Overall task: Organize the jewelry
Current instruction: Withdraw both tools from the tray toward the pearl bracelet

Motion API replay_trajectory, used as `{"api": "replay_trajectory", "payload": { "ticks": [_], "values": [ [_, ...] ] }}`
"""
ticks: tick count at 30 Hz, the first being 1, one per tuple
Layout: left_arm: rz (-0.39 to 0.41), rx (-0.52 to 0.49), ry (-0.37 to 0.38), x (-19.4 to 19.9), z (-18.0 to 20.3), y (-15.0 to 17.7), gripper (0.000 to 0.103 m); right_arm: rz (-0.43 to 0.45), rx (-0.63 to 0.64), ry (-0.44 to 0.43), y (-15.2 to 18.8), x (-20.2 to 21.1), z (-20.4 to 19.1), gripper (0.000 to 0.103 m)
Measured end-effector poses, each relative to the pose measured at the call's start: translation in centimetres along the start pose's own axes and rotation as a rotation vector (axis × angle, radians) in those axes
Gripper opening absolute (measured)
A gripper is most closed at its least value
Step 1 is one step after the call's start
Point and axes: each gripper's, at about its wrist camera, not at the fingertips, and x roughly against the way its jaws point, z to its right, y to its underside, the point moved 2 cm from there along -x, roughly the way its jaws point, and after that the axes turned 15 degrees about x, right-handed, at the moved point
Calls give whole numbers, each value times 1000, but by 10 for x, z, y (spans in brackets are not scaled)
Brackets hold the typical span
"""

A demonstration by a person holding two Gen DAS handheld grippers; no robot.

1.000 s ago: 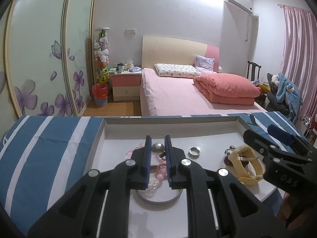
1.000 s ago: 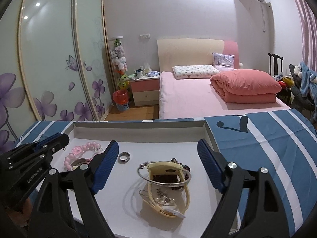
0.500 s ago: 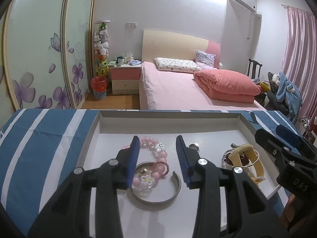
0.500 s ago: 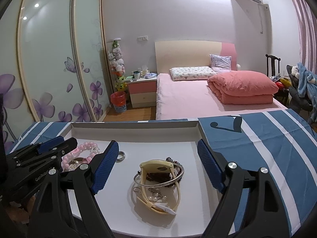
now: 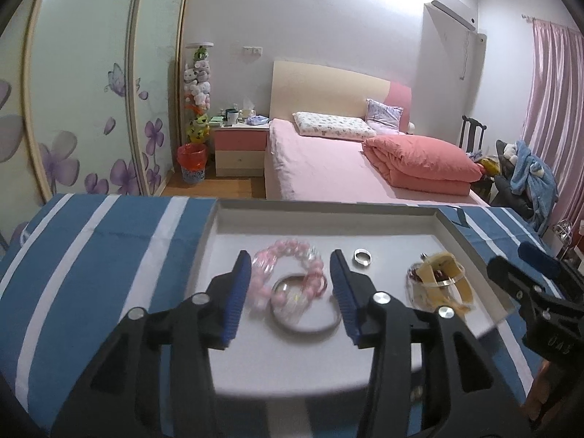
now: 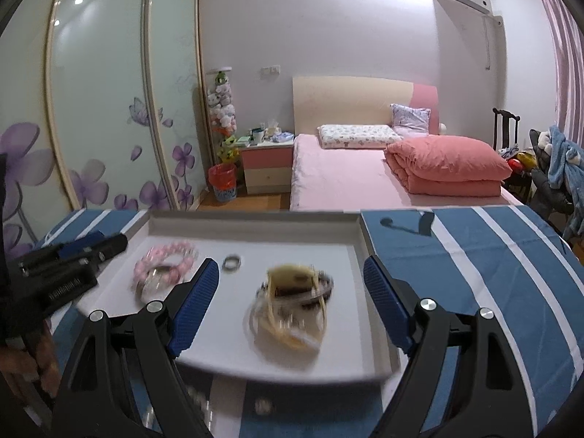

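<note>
A white tray (image 5: pixel 219 226) is lying on the worktop (image 5: pixel 91 241), which is wearing a cloth with blue and white stripes. The left gripper (image 5: pixel 290 292) is hovering over the left part of the tray with its jaws standing well apart, and it is holding nothing. Between its blue pads (image 5: pixel 233 292) the pink bead bracelet (image 5: pixel 288 259) is showing, and this one is lying partly over a silver bangle (image 5: pixel 306 325). A small ring (image 5: pixel 362 256) is resting on the tray floor just to the right of the beads, apart from them. Further right, near the tray's right wall, a heap (image 5: pixel 438 281) of a yellow hair clip, a thin bangle and some dark pieces is sitting; the details are blurred. The right gripper (image 6: pixel 292 306) is hanging above this heap (image 6: pixel 292 303) with its jaws wide open, and it is gripping nothing too. In the right wrist view the bead bracelet (image 6: pixel 164 262) and the ring (image 6: pixel 231 262) are lying to the left of the heap, and the left gripper (image 6: pixel 73 255) is reaching in from the left edge. Behind the worktop a pink bed (image 6: pixel 346 179) is standing.
</note>
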Motion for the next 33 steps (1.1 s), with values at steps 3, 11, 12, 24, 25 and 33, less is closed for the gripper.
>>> {"api": "replay_trajectory", "payload": {
  "ticks": [3,11,12,24,25,33],
  "values": [
    [-16,5,10,23,-7,12,50,-33,22,-10,13,13,-3,81],
    [-91,-22,46,66,-4,57,58,-138,9,-47,51,35,-7,81],
    [-103,-32,50,68,0,63,59,-140,5,-46,53,38,-7,80],
    [-318,-87,13,22,48,105,56,-146,-48,-30,73,56,5,80],
    [-339,-86,9,17,50,107,53,-147,-50,-29,74,56,5,80],
    [-336,-182,-44,10,68,112,21,-151,-58,-39,76,53,6,80]
  ]
}}
